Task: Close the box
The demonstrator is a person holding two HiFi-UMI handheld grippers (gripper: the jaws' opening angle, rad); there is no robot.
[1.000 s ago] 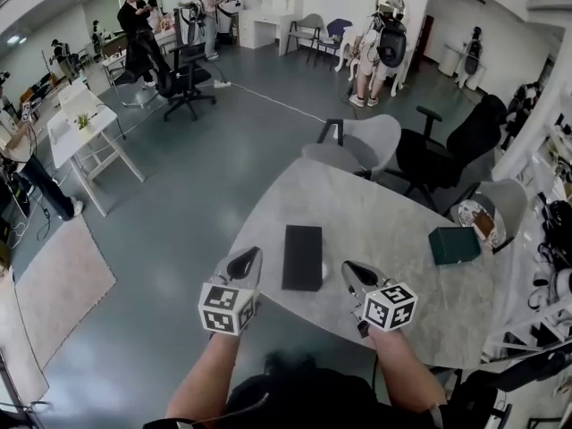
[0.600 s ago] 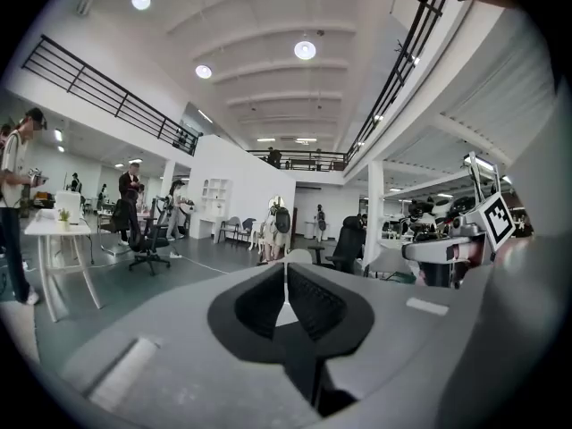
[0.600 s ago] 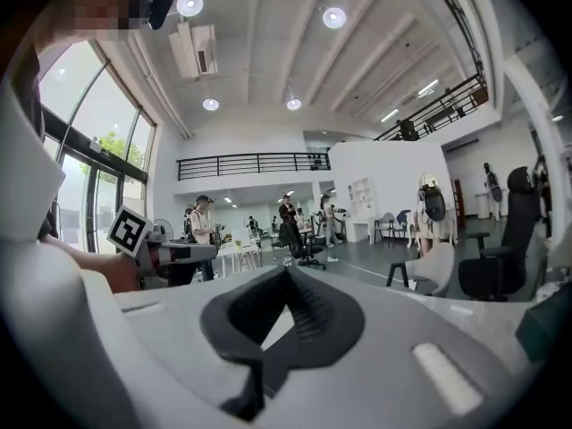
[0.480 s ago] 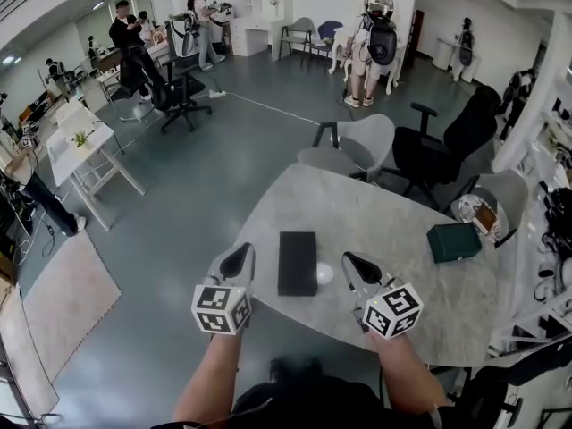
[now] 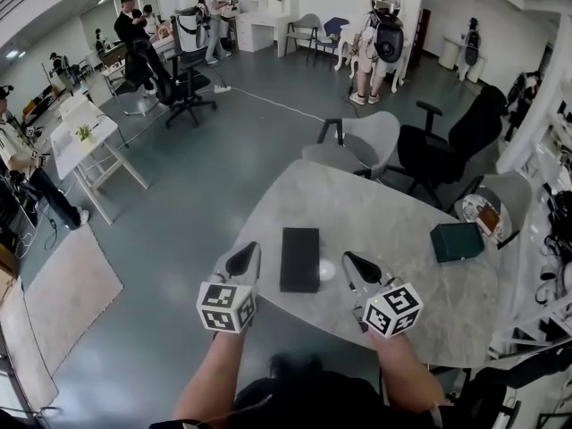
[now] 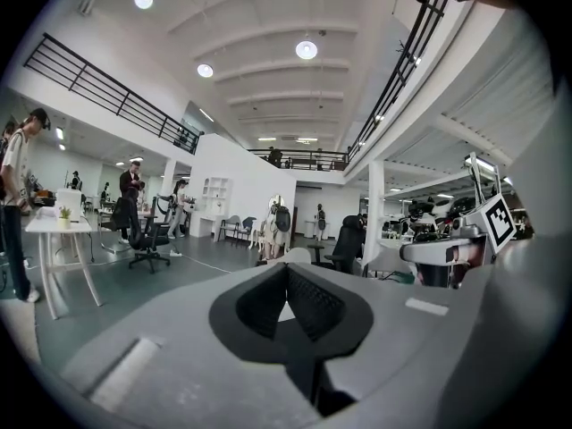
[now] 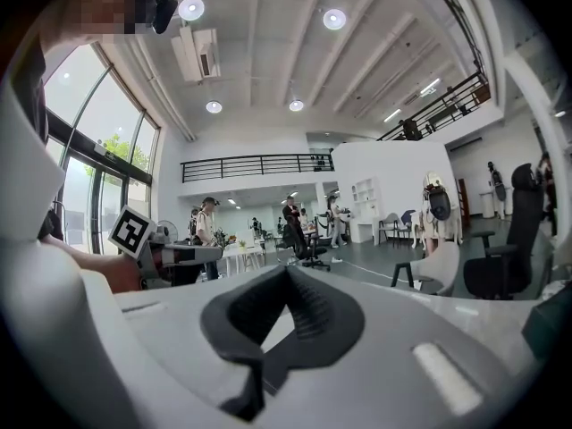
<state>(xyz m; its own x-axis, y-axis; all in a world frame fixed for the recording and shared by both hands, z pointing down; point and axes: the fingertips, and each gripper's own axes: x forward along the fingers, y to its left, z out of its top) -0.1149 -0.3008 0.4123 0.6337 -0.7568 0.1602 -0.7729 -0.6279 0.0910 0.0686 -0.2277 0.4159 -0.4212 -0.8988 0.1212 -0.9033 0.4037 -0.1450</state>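
A flat black box [image 5: 300, 258] lies closed on the round grey table [image 5: 393, 231], near its front edge. My left gripper [image 5: 242, 259] hovers just left of the box, shut and holding nothing. My right gripper [image 5: 357, 264] hovers to the box's right, also shut and holding nothing. Both point nearly level across the room, so the box does not show in either gripper view. In the left gripper view the left gripper [image 6: 286, 272] has its jaws together at the tip. In the right gripper view the right gripper [image 7: 287, 273] shows the same.
A small white round object [image 5: 327, 271] sits on the table between the box and my right gripper. A dark green box [image 5: 456, 241] rests at the table's right. Chairs [image 5: 366, 141] stand behind the table. People stand far off in the hall.
Both grippers have risen a little beside the box and stay shut. The box has not moved.
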